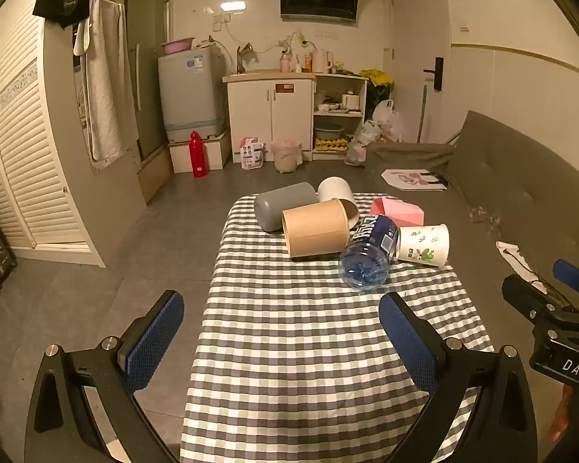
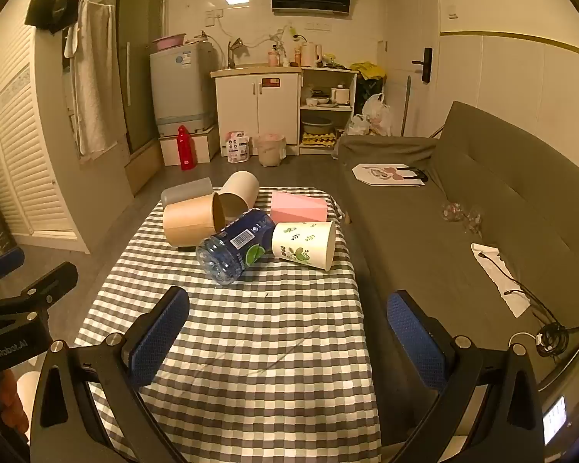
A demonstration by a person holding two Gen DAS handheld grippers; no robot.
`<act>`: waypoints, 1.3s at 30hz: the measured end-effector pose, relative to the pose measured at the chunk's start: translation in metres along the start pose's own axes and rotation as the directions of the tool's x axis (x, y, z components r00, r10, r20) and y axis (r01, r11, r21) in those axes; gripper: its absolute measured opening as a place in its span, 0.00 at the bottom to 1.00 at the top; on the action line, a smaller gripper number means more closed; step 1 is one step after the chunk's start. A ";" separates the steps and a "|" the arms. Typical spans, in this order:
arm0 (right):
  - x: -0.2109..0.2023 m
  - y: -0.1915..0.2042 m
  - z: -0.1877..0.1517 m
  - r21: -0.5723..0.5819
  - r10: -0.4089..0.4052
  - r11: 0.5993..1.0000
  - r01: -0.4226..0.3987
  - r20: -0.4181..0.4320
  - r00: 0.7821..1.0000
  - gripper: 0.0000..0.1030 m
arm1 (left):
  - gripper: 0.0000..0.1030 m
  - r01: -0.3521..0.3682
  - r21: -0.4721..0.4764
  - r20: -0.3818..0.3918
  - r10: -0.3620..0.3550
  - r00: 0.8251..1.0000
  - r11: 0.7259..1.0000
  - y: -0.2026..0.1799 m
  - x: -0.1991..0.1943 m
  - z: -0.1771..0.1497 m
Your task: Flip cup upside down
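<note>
On checkered cloth (image 2: 251, 347) | paper cup (image 2: 305, 245) sideways | both grippers agape

Grey cylinder (image 2: 185, 189) at worktop's far left corner mostly hidden behind tan tube (image 2: 191, 223) in right wrist view. Blue bottle (image 1: 368, 252) cap end hidden behind paper cup (image 1: 424, 245); label print too blurred to read. Pink box (image 1: 395, 212) partly covered by bottle. Worktop (image 1: 289, 347) near edge cut off by bottom edge of both views.
</note>
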State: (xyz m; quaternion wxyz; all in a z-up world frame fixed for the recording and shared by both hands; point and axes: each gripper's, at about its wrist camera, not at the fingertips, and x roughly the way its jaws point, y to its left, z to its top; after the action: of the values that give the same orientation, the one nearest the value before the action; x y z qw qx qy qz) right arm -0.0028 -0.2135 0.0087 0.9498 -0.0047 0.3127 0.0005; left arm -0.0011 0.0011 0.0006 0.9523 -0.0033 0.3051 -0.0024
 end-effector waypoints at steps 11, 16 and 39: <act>-0.001 0.001 0.000 0.005 0.003 1.000 -0.003 0.000 1.000 1.00 | 1.00 -0.006 0.002 -0.008 0.006 1.000 1.000 0.000 -0.001 -0.001; -0.001 0.001 -0.001 0.006 0.003 1.000 -0.003 0.001 1.000 1.00 | 1.00 -0.005 0.003 -0.009 0.005 1.000 1.000 0.003 -0.001 0.000; -0.004 0.001 0.002 0.011 0.004 1.000 -0.004 0.007 1.000 1.00 | 1.00 -0.005 0.001 -0.009 0.005 1.000 1.000 0.005 -0.001 0.000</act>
State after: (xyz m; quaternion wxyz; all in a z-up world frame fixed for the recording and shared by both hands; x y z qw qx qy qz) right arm -0.0048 -0.2126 0.0120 0.9509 0.0013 0.3095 0.0007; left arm -0.0022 0.0061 0.0011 0.9509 -0.0023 0.3096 -0.0004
